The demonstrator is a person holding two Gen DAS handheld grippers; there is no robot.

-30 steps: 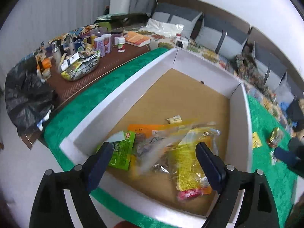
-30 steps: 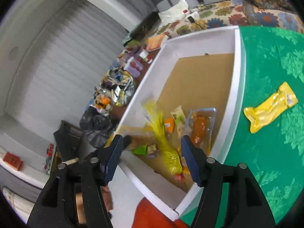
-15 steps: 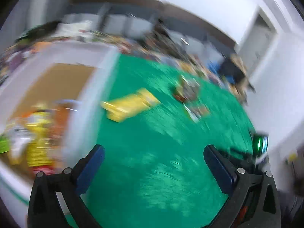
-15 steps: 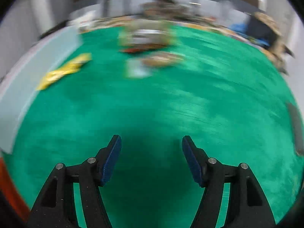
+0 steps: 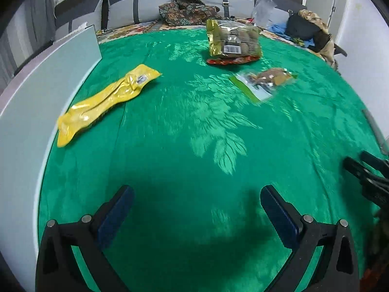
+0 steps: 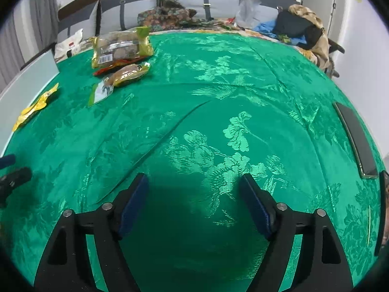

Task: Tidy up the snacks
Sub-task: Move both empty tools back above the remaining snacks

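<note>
Three snack packs lie on the green cloth. A long yellow pack (image 5: 107, 98) lies beside the white box wall (image 5: 36, 102); it also shows in the right wrist view (image 6: 34, 107). A gold bag of round snacks (image 5: 232, 40) sits on a red pack (image 5: 231, 60) at the far side, also in the right wrist view (image 6: 121, 47). A small clear pack with a brown snack (image 5: 265, 81) lies near it, also in the right wrist view (image 6: 121, 77). My left gripper (image 5: 197, 206) is open and empty above the cloth. My right gripper (image 6: 194, 194) is open and empty.
The white box wall also shows at the left in the right wrist view (image 6: 26, 85). A dark flat device (image 6: 357, 138) lies at the cloth's right edge. A sofa with cushions, clothes and bags (image 6: 301, 24) runs along the back. The cloth has a crease (image 6: 155, 146).
Both grippers have swung away from the white box with snacks in it to face the open green cloth. Both stay open and empty.
</note>
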